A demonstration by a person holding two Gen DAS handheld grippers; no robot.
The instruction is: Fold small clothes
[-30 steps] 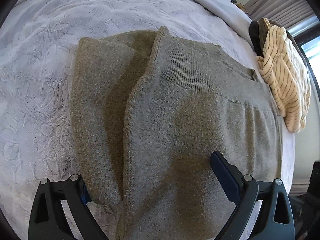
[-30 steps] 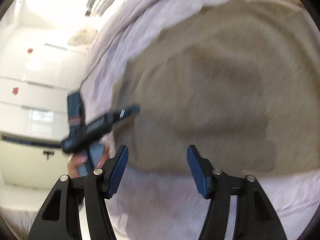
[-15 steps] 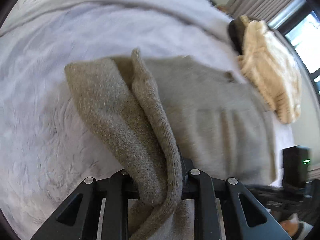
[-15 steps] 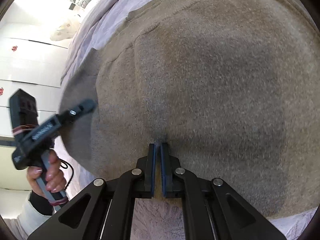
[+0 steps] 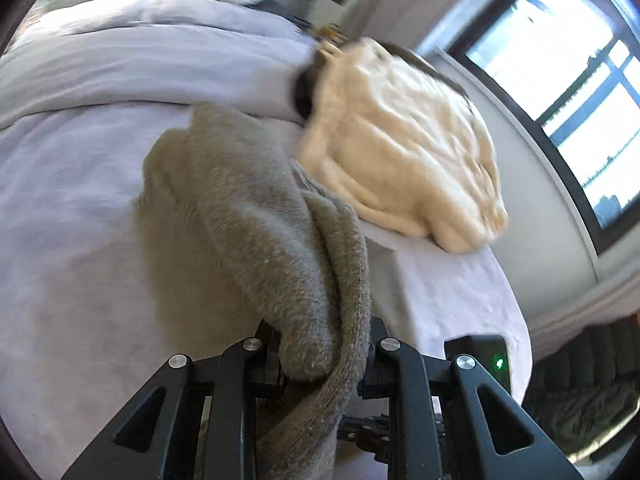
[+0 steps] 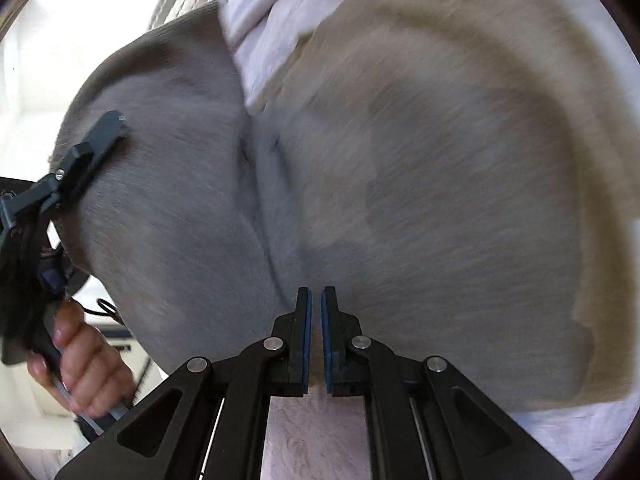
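While my left gripper [image 5: 324,356] pinches a bunched edge of the soft grey-brown knitted garment [image 5: 248,216] above the pale lilac bedspread [image 5: 68,208], my right gripper [image 6: 316,320] nips its hem, so it'll sag; grip edges

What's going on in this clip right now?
A person is folding a grey-brown knit garment on a bed with a pale cover. The left gripper is clamped on a bunched edge of the knit and holds it up off the bed. The right gripper pinches another edge, jaws nearly closed. A cream striped garment lies beside it.
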